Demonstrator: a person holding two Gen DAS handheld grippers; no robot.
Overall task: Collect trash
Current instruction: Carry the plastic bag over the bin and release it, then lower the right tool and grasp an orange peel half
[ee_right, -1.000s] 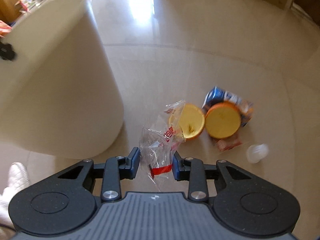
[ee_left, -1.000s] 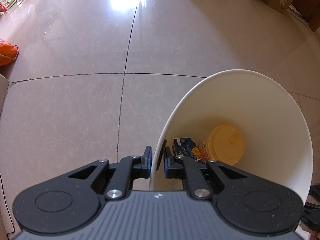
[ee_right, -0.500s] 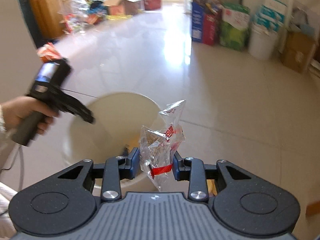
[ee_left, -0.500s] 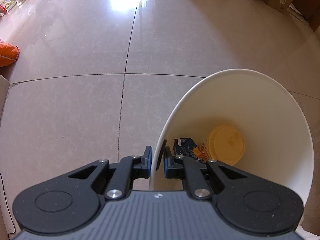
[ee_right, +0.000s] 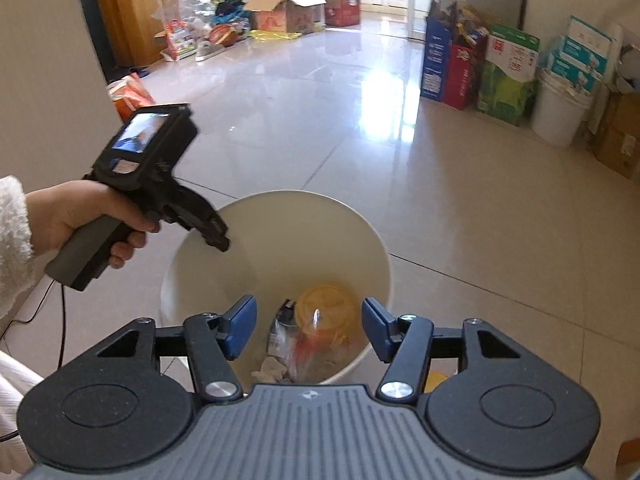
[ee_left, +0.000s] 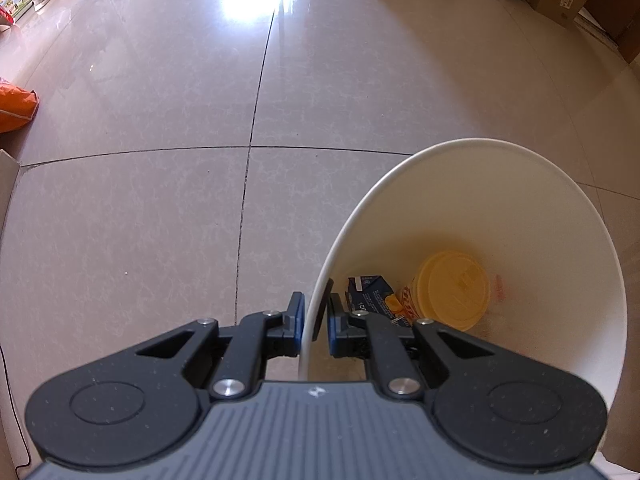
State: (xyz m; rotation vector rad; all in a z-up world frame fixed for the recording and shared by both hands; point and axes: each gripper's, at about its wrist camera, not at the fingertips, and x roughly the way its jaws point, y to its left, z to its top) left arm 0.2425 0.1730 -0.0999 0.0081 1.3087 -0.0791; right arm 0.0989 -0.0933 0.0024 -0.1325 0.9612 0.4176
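Note:
A white bucket (ee_left: 520, 216) stands on the tiled floor, and my left gripper (ee_left: 314, 316) is shut on its near rim, one finger inside and one outside. Inside lie a yellow cup (ee_left: 452, 288) and a blue carton (ee_left: 368, 292). In the right wrist view my right gripper (ee_right: 308, 328) hangs over the bucket (ee_right: 300, 248) with its jaws opening and nothing pressed between the pads. The clear plastic wrapper with red print (ee_right: 304, 354) is a blur below them, inside the bucket beside the yellow cup (ee_right: 326, 304). A hand (ee_right: 80, 212) holds the left gripper (ee_right: 220, 242) at the rim.
Cardboard boxes and bags (ee_right: 288, 8) line the far wall. More boxes and a white pail (ee_right: 560, 108) stand at the right. An orange bag (ee_left: 16, 108) lies at the left. Something yellow (ee_right: 434, 380) lies on the floor by the bucket's right side.
My right gripper rose from the floor with the wrapper, came over the bucket and opened; the wrapper has left the pads and dropped inside. The left gripper kept its hold on the rim.

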